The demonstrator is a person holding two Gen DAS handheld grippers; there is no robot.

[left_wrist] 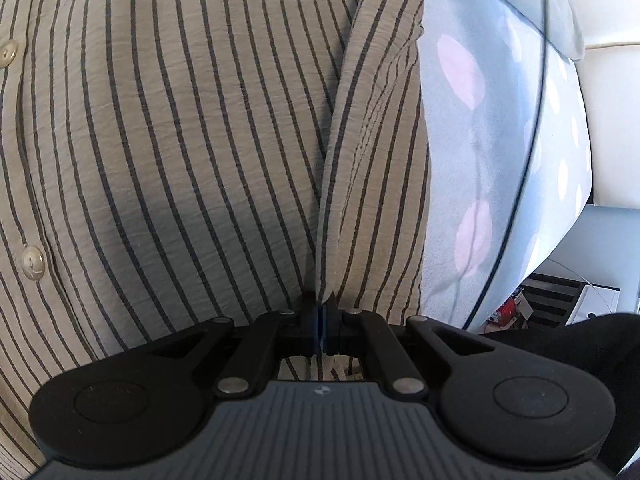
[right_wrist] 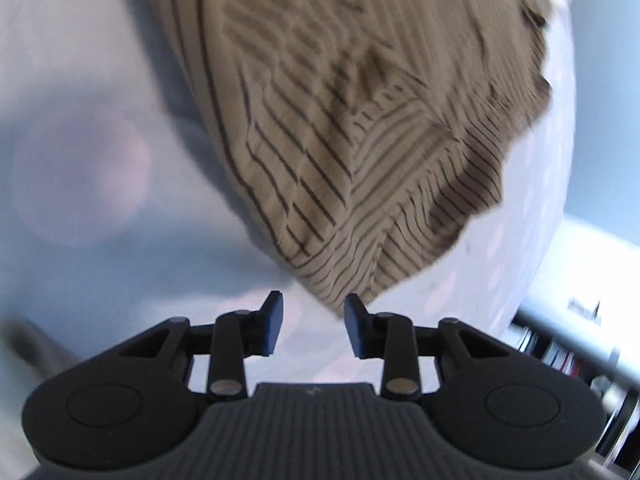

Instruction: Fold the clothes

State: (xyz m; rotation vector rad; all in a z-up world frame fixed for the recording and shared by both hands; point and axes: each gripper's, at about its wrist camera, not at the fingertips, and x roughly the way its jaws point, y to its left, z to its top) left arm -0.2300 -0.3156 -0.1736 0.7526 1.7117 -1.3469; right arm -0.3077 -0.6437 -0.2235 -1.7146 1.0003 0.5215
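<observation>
The beige crinkled shirt with thin dark stripes [left_wrist: 180, 140] lies spread on a pale blue bedsheet with pink dots [left_wrist: 472, 140], two pearly buttons [left_wrist: 32, 263] at nine o'clock in the left wrist view. The left gripper [left_wrist: 321, 320] is clenched on a raised fold of this shirt at six o'clock. In the blurred right wrist view, the shirt's corner [right_wrist: 340, 276] sits at twelve o'clock from the right gripper [right_wrist: 313, 326], whose jaws stand apart, released, gripping nothing. Dark shelves [right_wrist: 560, 356] show at four o'clock.
</observation>
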